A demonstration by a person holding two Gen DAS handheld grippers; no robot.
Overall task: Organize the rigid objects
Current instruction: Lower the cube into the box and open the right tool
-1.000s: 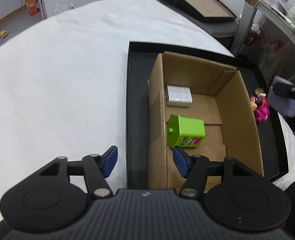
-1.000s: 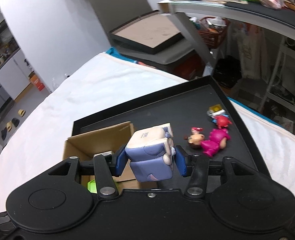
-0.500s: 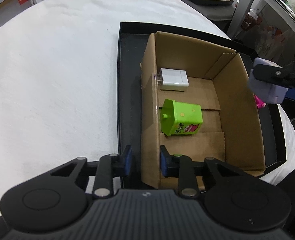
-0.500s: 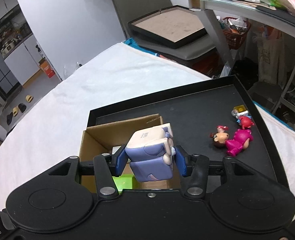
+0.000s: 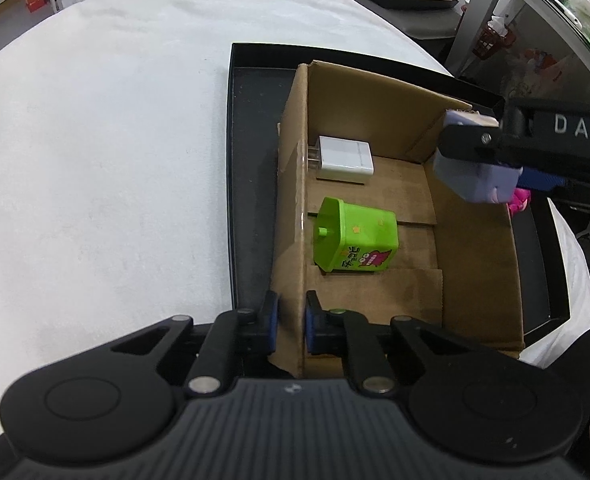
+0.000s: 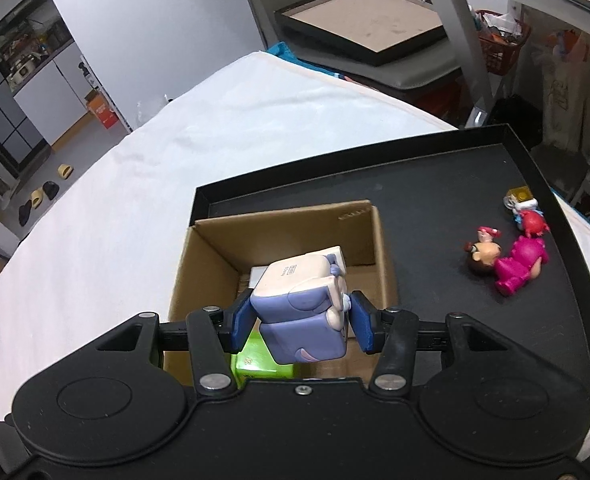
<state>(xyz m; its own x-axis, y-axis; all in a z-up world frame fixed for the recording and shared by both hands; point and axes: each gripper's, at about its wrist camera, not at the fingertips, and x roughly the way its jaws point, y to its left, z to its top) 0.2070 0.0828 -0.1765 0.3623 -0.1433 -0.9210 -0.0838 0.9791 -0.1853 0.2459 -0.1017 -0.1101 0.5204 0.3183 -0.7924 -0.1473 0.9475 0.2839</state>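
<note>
The left gripper (image 5: pixel 291 322) has its fingers clamped on the near wall of the cardboard box (image 5: pixel 479 264) – inside lie a green toy carton (image 5: pixel 355 242) and a white charger (image 5: pixel 345 156). The right gripper (image 6: pixel 301 322) grips a purple block toy (image 6: pixel 303 312) above the box – a pink figurine (image 6: pixel 519 264) lies on the black tray (image 6: pixel 435 200)

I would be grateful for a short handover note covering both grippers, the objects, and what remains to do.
Left gripper: shut on the near wall of the cardboard box, steadying it.
Right gripper: shut on the purple toy, held over the box.
Done: white charger and green toy carton lie in the box.
Left: release the purple toy into the box, then collect the pink doll and small figures from the black tray.
</note>
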